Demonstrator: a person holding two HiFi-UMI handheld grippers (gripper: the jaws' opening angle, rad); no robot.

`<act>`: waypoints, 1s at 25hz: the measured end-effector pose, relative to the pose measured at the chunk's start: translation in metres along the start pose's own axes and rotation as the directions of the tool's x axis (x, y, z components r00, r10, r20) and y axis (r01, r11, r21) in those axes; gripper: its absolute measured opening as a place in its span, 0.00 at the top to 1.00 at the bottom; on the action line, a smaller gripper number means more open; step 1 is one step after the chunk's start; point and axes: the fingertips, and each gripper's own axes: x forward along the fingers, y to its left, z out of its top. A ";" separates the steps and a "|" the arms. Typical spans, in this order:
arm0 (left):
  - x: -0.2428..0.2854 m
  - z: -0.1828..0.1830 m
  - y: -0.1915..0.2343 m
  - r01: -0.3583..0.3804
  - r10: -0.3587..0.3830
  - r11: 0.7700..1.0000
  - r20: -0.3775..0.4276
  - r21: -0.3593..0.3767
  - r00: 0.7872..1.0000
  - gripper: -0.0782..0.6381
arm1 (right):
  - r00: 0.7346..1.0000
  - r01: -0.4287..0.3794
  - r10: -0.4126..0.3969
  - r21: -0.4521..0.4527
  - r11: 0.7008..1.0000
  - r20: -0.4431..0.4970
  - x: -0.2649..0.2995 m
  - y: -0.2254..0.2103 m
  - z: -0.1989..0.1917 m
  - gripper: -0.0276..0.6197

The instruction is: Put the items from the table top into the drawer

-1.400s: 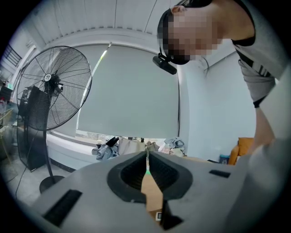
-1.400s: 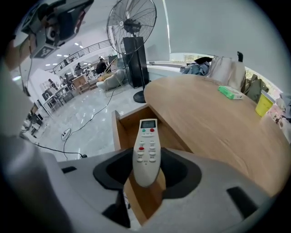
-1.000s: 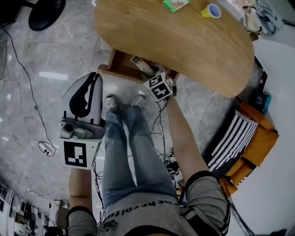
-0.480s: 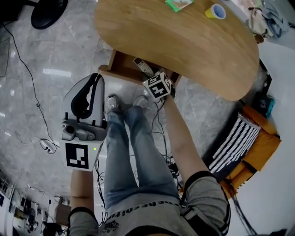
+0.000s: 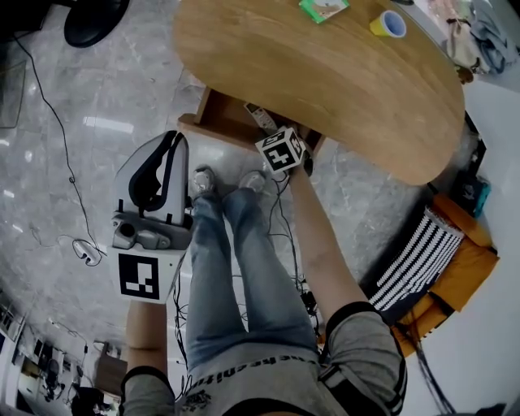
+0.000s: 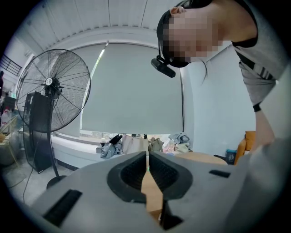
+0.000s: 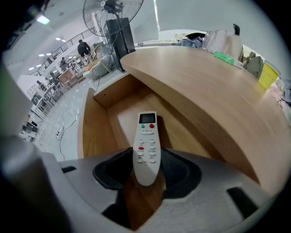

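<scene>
Two grippers are out, and only the right one has anything in it. The right gripper (image 7: 146,160) points steeply down into the open drawer (image 7: 96,129). Its jaws pinch the near end of a white remote control (image 7: 147,136), with the pads pressed against its two long sides. The remote's screen end sticks out ahead toward twelve o'clock, over the drawer's wooden floor. From here I cannot tell whether that far end touches the floor.

The drawer stands pulled out from under the rounded wooden table (image 5: 341,81), at twelve o'clock from the person's feet. The table's edge overhangs its right side.

The left gripper (image 6: 148,157) is held out at the person's nine o'clock, beside the left leg and well apart from the drawer. Its jaws are pressed together with only a thin slit between the pads and nothing in them. A standing fan (image 6: 52,86) sits at its ten o'clock.

Up on the table top, at one o'clock from the drawer, lie a green packet (image 5: 323,8) and a yellow cup (image 5: 389,23). They are near each other but not touching.
</scene>
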 end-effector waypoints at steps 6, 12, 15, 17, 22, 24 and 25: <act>-0.003 -0.002 -0.002 -0.008 0.008 1.000 -0.008 0.006 1.000 0.86 | 1.000 0.010 -0.010 0.017 1.000 -0.015 0.004 -0.004 -0.005 0.66; -0.007 0.001 -0.004 -0.004 0.004 1.000 -0.005 0.007 1.000 0.86 | 1.000 0.000 0.000 0.037 0.999 -0.012 0.000 -0.003 -0.004 0.64; -0.008 0.003 -0.006 0.008 -0.008 1.000 -0.003 0.006 1.000 0.86 | 1.000 -0.005 0.004 0.046 0.999 0.009 -0.009 -0.001 -0.002 0.65; -0.008 0.007 -0.009 0.024 -0.024 1.000 0.001 0.012 1.000 0.86 | 1.000 -0.014 0.012 0.058 0.998 0.029 -0.017 0.001 -0.001 0.70; -0.013 0.022 -0.014 0.062 -0.063 0.998 0.022 0.024 0.998 0.86 | 0.994 0.003 -0.018 0.140 0.990 0.112 -0.046 0.001 0.005 0.94; -0.018 0.029 -0.016 0.081 -0.082 0.996 0.027 0.033 0.996 0.86 | 0.987 -0.009 -0.021 0.184 0.983 0.160 -0.059 0.003 0.009 0.95; -0.020 0.033 -0.017 0.091 -0.092 0.995 0.029 0.039 0.995 0.86 | 0.982 -0.016 -0.022 0.202 0.979 0.185 -0.067 0.005 0.011 0.95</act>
